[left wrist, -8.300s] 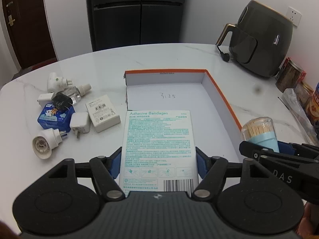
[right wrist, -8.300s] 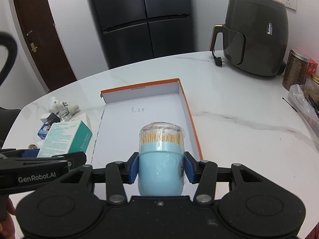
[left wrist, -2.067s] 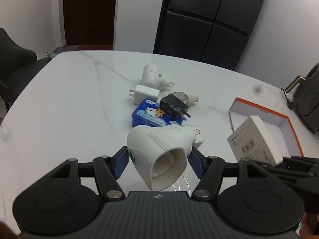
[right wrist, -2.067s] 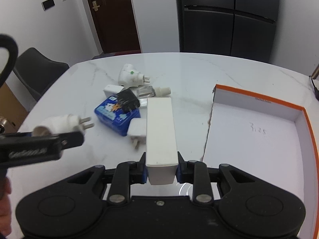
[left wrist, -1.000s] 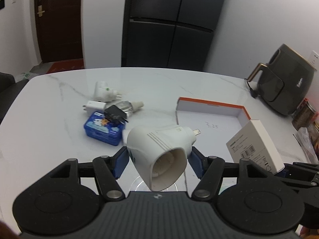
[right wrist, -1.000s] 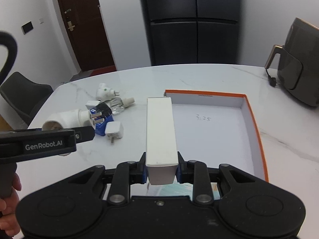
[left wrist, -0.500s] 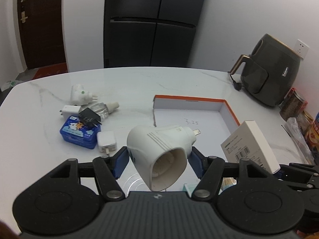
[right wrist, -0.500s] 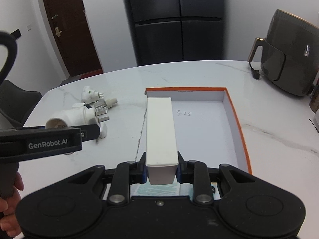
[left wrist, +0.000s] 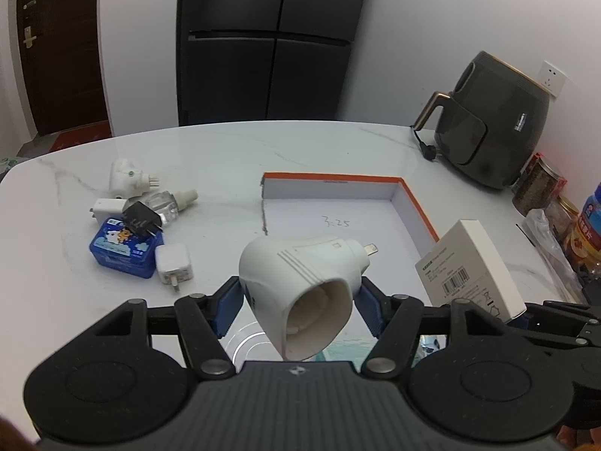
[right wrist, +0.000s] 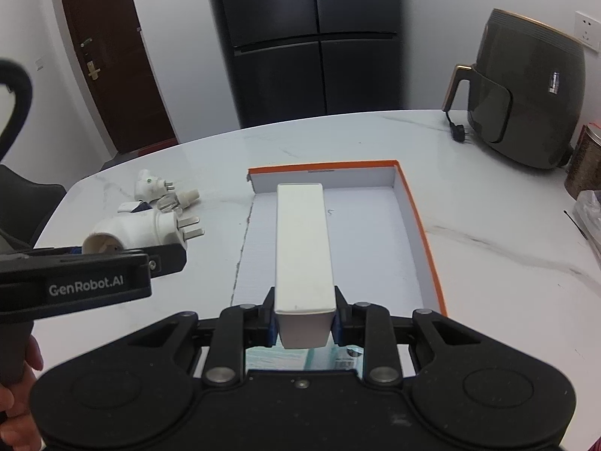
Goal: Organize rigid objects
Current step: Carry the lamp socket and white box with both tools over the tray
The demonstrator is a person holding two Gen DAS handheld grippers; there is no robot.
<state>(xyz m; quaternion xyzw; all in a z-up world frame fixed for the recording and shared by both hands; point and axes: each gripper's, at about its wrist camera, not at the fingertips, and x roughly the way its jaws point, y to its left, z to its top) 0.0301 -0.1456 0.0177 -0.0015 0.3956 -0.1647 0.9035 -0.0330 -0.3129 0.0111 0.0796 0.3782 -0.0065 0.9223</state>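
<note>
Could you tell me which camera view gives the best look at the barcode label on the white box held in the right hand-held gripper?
The left wrist view: the white box shows its barcoded label face there. The right wrist view shows only its plain top and near end, clamped between the pads, with no label visible.

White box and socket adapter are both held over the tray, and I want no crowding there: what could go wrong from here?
The left gripper and right gripper sit close together, so they might collide when lowering. The long white box could land on the bandage pack already in the orange-rimmed tray. The rounded socket adapter might roll once released.
</note>
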